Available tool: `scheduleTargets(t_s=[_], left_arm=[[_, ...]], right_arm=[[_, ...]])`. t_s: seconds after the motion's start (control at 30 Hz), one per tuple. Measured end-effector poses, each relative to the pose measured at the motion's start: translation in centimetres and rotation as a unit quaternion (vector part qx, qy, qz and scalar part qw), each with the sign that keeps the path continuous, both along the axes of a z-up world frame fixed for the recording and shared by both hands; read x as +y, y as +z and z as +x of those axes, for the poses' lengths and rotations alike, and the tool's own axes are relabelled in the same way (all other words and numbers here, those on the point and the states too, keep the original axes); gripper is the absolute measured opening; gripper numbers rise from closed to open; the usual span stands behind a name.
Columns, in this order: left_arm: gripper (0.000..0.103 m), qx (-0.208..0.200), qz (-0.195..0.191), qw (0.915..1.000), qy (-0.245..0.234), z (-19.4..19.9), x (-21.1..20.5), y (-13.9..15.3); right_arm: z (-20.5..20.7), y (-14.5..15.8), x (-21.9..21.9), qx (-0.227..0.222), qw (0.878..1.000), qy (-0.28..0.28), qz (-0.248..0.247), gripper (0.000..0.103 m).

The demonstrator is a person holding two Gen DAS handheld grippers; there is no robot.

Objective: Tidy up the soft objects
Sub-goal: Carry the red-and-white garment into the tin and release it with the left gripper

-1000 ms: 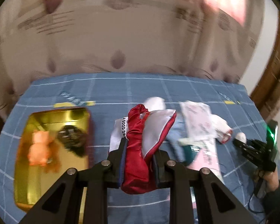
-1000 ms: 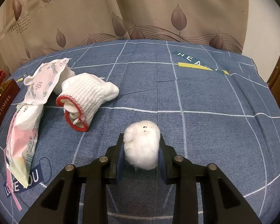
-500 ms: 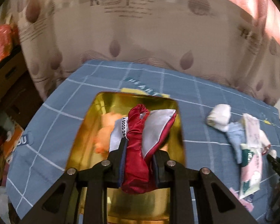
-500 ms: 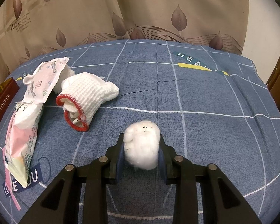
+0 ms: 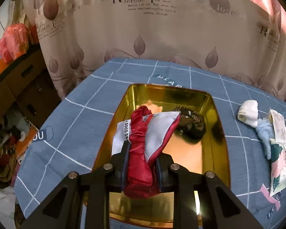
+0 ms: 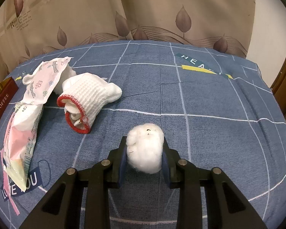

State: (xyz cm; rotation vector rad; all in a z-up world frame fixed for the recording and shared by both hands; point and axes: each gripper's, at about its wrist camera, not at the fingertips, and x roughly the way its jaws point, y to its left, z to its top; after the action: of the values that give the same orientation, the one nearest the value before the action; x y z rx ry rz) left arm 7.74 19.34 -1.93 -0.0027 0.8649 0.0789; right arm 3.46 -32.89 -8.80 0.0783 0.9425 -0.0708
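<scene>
Since a second ago the left gripper (image 5: 141, 164) has swung from the pile of loose items to a spot above the gold tin (image 5: 216, 118), while the right gripper (image 6: 145, 158) has not shifted. Clenched on the red and white satin cloth (image 5: 143, 145), the left gripper holds it over the tin's near half, apparently so it can drop in beside the orange toy (image 5: 151, 104) and the dark bundle (image 5: 190, 126) already inside. Its long axis runs away from the camera, along the tin's length, the free end pointing toward the far wall. Further right on the blue bed sheet (image 6: 209, 95) lie a tissue packet (image 6: 21, 126) and a red-cuffed white glove (image 6: 85, 99). The right gripper grasps a white cotton ball (image 6: 145, 150), which seems just clear of the sheet, probably waiting its turn
</scene>
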Motion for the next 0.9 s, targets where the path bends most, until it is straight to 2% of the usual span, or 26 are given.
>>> scheduleTargets(t_s=[0.2, 0.37, 0.47, 0.73, 0.9], left_arm=[[0.028, 0.015, -0.021, 0.9997, 0.001, 0.1, 0.8, -0.7], [0.031, 0.023, -0.012, 0.9996, 0.007, 0.1, 0.8, -1.1], [0.039, 0.023, -0.016, 0.9996, 0.003, 0.0, 0.6, -1.1], [0.049, 0.001, -0.018, 0.9998, -0.001, -0.6, 0.2, 0.0], [0.052, -0.020, -0.039, 0.9990, -0.012, -1.1, 0.2, 0.9]], right_arm=[[0.0, 0.0, 0.1, -0.002, 1.000, 0.001, -0.003, 0.031], [0.0, 0.0, 0.0, -0.002, 1.000, 0.001, -0.003, 0.031], [0.0, -0.1, 0.1, -0.002, 1.000, 0.001, -0.004, 0.031], [0.0, -0.1, -0.1, -0.002, 1.000, 0.002, -0.004, 0.031], [0.0, -0.1, 0.0, -0.002, 1.000, 0.001, -0.005, 0.031]])
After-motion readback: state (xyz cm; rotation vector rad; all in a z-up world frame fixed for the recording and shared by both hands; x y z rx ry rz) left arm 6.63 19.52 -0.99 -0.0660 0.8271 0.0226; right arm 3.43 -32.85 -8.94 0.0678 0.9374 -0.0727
